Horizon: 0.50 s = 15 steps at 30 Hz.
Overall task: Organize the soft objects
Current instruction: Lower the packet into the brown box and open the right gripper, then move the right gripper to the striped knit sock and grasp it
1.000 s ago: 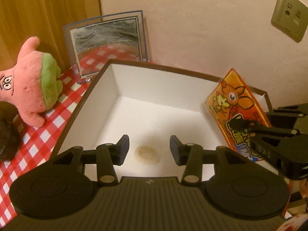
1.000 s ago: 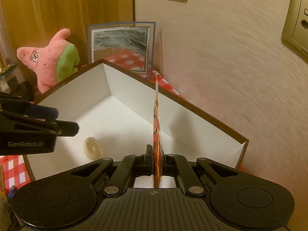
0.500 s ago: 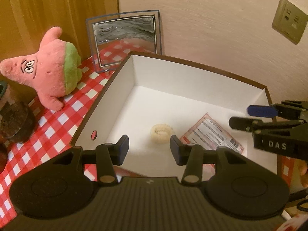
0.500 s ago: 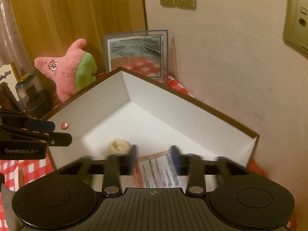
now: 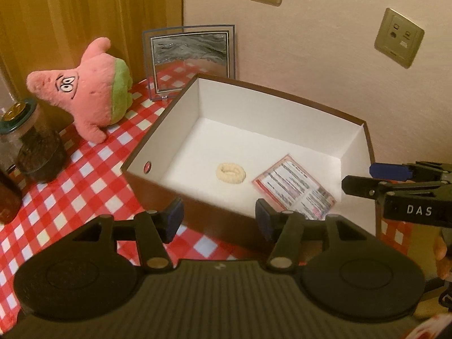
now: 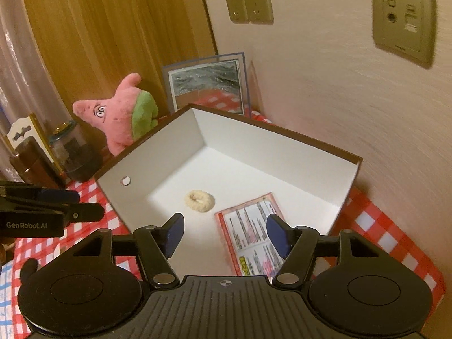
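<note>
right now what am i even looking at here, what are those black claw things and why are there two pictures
These are two hand-held grabbing tools, one in each of a person's hands, each with a camera looking along its two fingers. One picture is from the left tool, the other from the right tool. Both are open and hold nothing. Each also shows at the edge of the other's picture. Below them is a red checked tablecloth with an open white box. In the box lie a cream hair tie and a printed packet. Beside the box is a pink plush star, with a picture frame and a jar nearby.
</note>
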Tool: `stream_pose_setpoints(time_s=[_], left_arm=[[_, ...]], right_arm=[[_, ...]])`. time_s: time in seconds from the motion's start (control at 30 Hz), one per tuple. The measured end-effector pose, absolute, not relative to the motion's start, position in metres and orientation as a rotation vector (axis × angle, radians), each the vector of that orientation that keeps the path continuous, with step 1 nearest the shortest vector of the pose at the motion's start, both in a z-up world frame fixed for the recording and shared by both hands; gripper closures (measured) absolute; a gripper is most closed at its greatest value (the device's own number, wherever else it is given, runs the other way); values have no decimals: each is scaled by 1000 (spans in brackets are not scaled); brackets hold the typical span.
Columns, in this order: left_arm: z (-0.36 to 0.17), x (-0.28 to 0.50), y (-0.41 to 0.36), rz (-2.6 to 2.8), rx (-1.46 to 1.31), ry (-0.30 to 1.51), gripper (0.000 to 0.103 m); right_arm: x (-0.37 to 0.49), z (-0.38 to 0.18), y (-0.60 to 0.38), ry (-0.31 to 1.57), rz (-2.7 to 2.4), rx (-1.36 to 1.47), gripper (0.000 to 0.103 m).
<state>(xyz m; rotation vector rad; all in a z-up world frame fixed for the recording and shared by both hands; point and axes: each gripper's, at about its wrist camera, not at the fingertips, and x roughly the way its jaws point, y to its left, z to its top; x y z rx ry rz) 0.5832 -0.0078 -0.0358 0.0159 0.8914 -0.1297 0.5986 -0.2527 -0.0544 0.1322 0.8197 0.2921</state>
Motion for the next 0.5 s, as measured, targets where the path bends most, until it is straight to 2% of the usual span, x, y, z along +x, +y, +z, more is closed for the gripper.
stream_pose_setpoints(time_s=[0.5], left_arm=[[-25,499,7,-91,-5,881,37]], right_arm=[[530,-35,-245,807,319,153,35]])
